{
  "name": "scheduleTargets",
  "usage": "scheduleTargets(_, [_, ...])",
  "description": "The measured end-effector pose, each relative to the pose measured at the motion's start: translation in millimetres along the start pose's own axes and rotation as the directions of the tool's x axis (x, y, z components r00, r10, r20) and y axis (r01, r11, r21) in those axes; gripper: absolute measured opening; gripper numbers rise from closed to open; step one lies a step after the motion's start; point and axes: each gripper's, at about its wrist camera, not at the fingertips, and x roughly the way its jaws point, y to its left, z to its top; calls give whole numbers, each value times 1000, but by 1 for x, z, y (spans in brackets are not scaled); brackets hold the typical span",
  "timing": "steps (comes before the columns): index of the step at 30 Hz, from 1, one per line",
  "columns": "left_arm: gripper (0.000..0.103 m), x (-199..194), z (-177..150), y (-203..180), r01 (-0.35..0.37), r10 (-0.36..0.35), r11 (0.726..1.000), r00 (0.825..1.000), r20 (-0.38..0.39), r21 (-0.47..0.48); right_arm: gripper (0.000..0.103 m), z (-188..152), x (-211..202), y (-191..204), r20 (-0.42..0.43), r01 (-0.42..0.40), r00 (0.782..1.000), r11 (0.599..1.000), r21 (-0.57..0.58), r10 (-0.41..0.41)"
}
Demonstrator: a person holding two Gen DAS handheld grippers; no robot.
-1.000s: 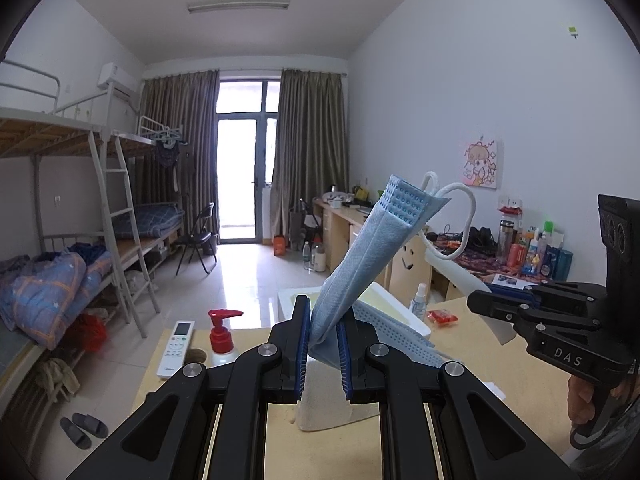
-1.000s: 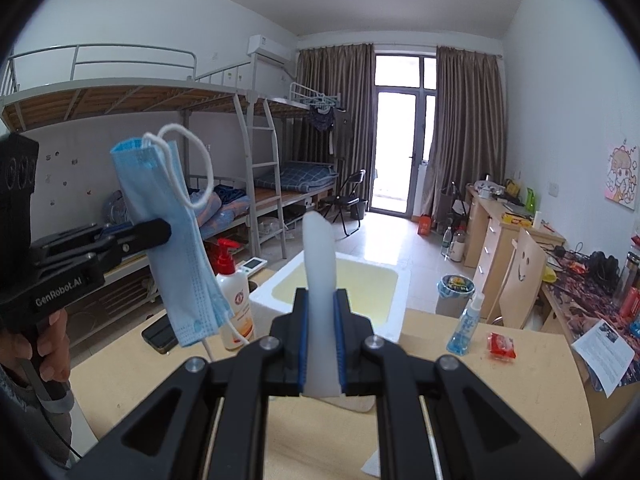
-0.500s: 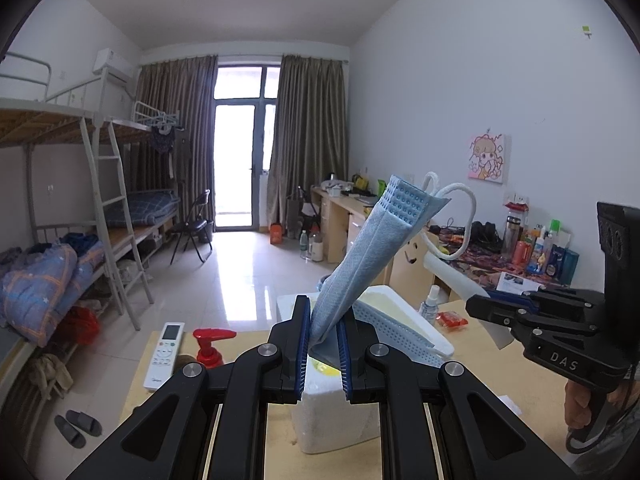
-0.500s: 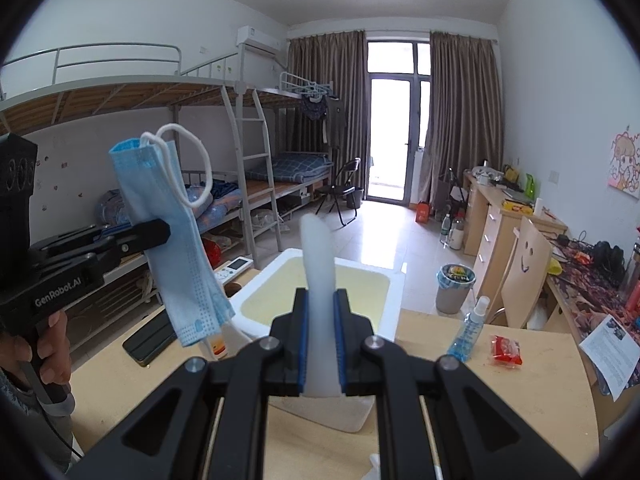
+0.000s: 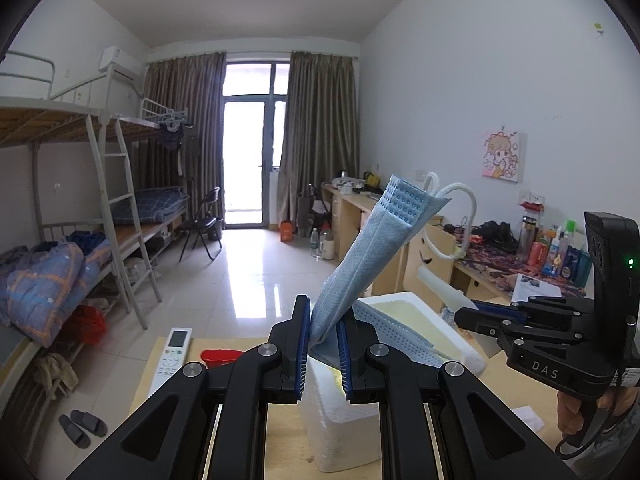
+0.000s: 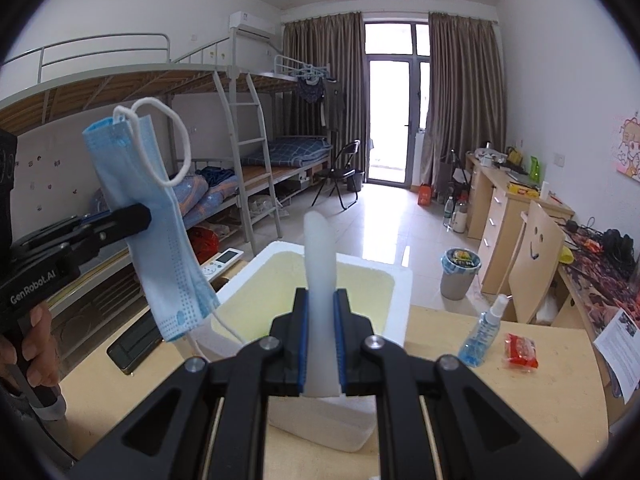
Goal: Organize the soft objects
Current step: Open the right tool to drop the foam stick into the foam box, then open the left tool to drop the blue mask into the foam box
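My left gripper [image 5: 323, 340] is shut on a folded blue face mask [image 5: 372, 248] that sticks up and to the right, its white ear loops at the top. The right wrist view shows that mask [image 6: 160, 232] hanging from the left gripper [image 6: 136, 216]. My right gripper [image 6: 320, 344] is shut on a white foam strip [image 6: 318, 264] standing upright between its blue pads. From the left wrist view the strip [image 5: 444, 292] pokes out of the right gripper [image 5: 464, 316]. A white foam box [image 6: 400, 292] with a yellowish inside sits on the wooden table just beyond both grippers.
On the table [image 6: 552, 380] lie a blue spray bottle [image 6: 482, 334], a red snack packet [image 6: 520, 350], a dark phone [image 6: 132, 346], a remote control [image 5: 172, 354] and a red pump top [image 5: 218, 356]. Bunk beds stand left, desks right.
Both grippers have moved forward toward the foam box, which now looks larger and closer. The mask and the foam strip stay held as before.
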Motion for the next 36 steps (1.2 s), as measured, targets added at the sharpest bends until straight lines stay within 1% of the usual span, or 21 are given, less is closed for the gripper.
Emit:
scheduleTargets(5, [14,4,0,6,-21,21,1000,1000,-3,-1,14,4,15,-1,-19,-24,1000,1000,7,24])
scheduleTargets(14, [14,6,-2,11,-35,35,999,999,-5,-11,15,3,43,2,-74,-34,997,999,0,34])
scheduleTargets(15, [14,6,-2,11,-36,36,999,999,-6,-12,17,3,47,3,-82,-29,996,1000,1,29])
scheduleTargets(16, [14,6,-2,11,-39,39,999,999,-6,-13,21,3,49,3,-89,-23,996,1000,-1,23])
scheduleTargets(17, [14,6,-2,12,-42,42,999,999,-6,-16,22,3,52,2,-97,-15,995,1000,-2,14])
scheduleTargets(18, [14,6,-2,11,-42,42,999,999,-6,-18,27,4,56,2,-106,-14,994,1000,4,14])
scheduleTargets(19, [14,6,-2,11,-43,43,999,999,-7,-20,40,4,57,0,-114,-18,993,1000,10,19])
scheduleTargets(20, [14,7,-2,10,-44,44,999,999,-8,-21,49,5,58,-1,-117,-21,993,1000,15,23])
scheduleTargets(21, [14,8,-2,9,-45,45,999,999,-11,-21,63,5,58,-2,-113,-26,993,999,24,28])
scheduleTargets(22, [14,9,-2,10,-46,46,999,999,-13,-23,71,5,57,-2,-108,-25,994,999,26,27])
scheduleTargets(26, [14,11,1,10,-48,47,998,999,-19,-29,78,8,49,-1,-97,-17,995,1000,14,18])
scheduleTargets(27, [14,11,2,10,-46,45,999,999,-19,-28,82,8,46,0,-93,-18,995,1000,6,19])
scheduleTargets(28, [14,11,3,9,-42,42,999,999,-19,-28,85,7,44,2,-87,-17,996,1000,-1,16])
scheduleTargets(36, [14,16,11,3,-23,23,999,1000,-22,-22,85,9,21,-2,-41,10,999,1000,-9,-10])
